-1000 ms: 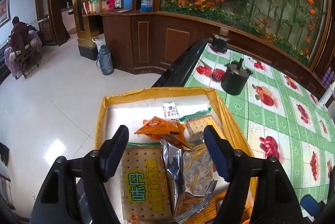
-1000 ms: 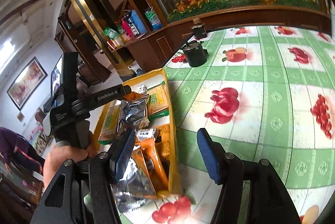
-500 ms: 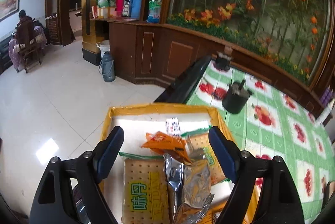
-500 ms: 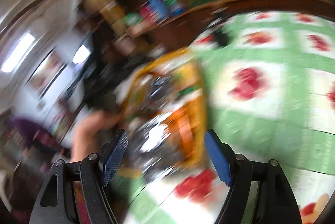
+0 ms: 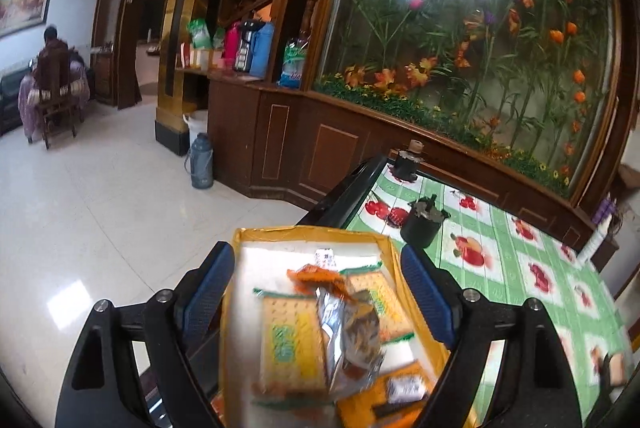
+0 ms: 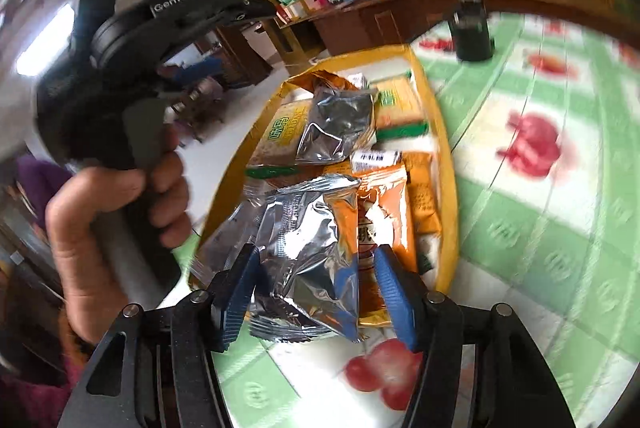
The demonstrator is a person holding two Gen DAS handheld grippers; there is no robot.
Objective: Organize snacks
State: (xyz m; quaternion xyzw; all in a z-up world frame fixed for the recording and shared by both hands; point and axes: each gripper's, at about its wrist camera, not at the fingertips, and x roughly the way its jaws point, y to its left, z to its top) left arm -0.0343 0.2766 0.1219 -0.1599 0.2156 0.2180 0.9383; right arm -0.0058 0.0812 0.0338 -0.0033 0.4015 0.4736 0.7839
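The table [image 5: 520, 268] carries a green fruit-print cloth. A yellow tray [image 6: 448, 164] at its edge holds the snacks: cracker packs [image 5: 288, 340], orange packets [image 6: 384, 196], silver pouches [image 6: 312, 252]. The left gripper [image 5: 316, 300] hangs above the tray, fingers spread wide. The right gripper [image 6: 316, 292] is spread around the nearest silver pouch, not visibly clamping it.

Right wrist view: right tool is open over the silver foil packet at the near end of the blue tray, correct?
Not quite: the tray is yellow, not blue. The right wrist view shows it. The rest holds: the right tool is open, its fingers either side of the silver foil packet at the tray's near end.
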